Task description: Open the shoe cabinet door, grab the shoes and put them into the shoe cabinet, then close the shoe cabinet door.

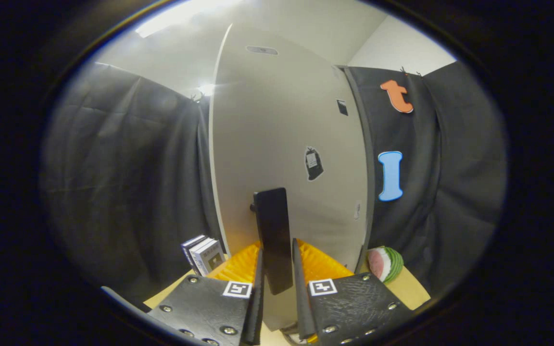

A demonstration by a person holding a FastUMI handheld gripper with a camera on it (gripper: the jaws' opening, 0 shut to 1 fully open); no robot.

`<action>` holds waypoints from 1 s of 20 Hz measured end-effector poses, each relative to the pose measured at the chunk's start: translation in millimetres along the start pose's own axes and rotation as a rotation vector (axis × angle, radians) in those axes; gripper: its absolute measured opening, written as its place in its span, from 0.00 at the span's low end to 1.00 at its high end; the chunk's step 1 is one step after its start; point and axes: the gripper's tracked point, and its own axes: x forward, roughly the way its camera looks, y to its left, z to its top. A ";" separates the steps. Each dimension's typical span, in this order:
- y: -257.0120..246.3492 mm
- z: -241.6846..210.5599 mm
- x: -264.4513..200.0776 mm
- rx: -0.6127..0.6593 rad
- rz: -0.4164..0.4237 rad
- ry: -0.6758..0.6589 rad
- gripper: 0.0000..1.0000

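The shoe cabinet's pale grey door [282, 134] stands upright straight ahead and very close. Its long black handle [273, 235] stands out from the door and runs down between my two fingers. My gripper [277, 283] is shut on the handle, with the left finger [259, 288] and the right finger [298, 288] pressing on its lower part from either side. Orange ribbed surfaces [322, 266] show just behind the fingers, at the foot of the door. A small black sticker [313, 163] sits on the door right of the handle.
A few books [203, 254] stand left of the door's foot on a tan surface [409, 286]. A toy watermelon slice [385, 263] lies to the right of the door. Black cloth hangs on both sides.
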 end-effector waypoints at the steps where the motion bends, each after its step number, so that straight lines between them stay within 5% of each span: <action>1: -4.6 0.4 -2.9 0.002 -0.005 0.001 0.29; 20: -105.6 -4.5 -47.8 0.043 -0.232 0.016 0.29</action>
